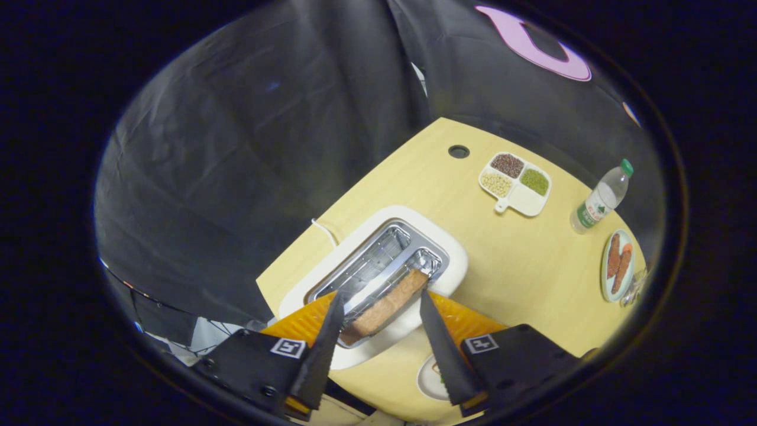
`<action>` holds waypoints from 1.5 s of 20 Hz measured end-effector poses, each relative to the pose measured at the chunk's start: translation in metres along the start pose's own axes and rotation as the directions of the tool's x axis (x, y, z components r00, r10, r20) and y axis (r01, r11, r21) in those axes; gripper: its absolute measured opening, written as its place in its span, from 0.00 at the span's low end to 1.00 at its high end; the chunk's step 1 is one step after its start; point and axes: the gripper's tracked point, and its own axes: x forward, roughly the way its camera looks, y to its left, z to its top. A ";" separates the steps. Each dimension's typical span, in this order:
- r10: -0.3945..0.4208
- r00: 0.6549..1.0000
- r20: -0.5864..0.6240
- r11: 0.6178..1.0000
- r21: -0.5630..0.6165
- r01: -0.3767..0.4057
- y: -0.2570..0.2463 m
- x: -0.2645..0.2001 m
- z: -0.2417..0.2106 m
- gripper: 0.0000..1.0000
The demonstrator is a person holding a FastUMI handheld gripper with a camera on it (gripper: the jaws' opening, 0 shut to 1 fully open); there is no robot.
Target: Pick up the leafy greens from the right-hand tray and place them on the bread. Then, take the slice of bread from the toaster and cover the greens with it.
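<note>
Yellow wood bench [520, 266] with a white toaster [378, 272] sitting on it, and the gripper [381, 310] hangs right over the toaster looking down into the slots. Jaws are open, nothing in them, and the bread [387, 307] in the nearer slot sits pretty much dead between the two tips, just ahead of them. The slice runs lengthwise along the slot, so its long axis goes diagonally away from the jaws rather than across the gap, which from here looks like the thing to sort out: I'd guess the jaws want to straddle the thin faces of the slice, so the wrist may need a twist before dropping in. The far slot looks empty, just wire cage. Below the right finger there's the edge of a plate [429, 378] on the bench, mostly hidden, so I can't tell what's on it. I'd say we're on the second half of the job, going for the toaster slice. Off to the side, well apart: a divided dish [516, 183] of beans, a bottle [600, 198], and another plate [618, 266] with reddish-brown pieces.
</note>
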 end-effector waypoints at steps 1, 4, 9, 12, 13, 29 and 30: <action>0.009 1.000 -0.006 1.000 0.015 -0.009 0.001 0.001 -0.001 0.72; 0.008 1.000 -0.010 1.000 0.019 -0.008 0.001 0.001 -0.001 0.44; 0.013 1.000 -0.012 1.000 0.028 -0.013 0.002 -0.006 -0.005 0.17; 0.022 1.000 0.020 0.999 0.031 -0.023 0.004 -0.012 -0.002 0.04; 0.031 0.999 0.024 0.999 0.029 -0.031 0.004 -0.016 -0.002 0.04; 0.082 0.971 0.225 0.978 0.170 -0.122 -0.027 -0.091 -0.002 0.04; 0.083 0.968 0.235 0.976 0.178 -0.127 -0.030 -0.093 -0.004 0.04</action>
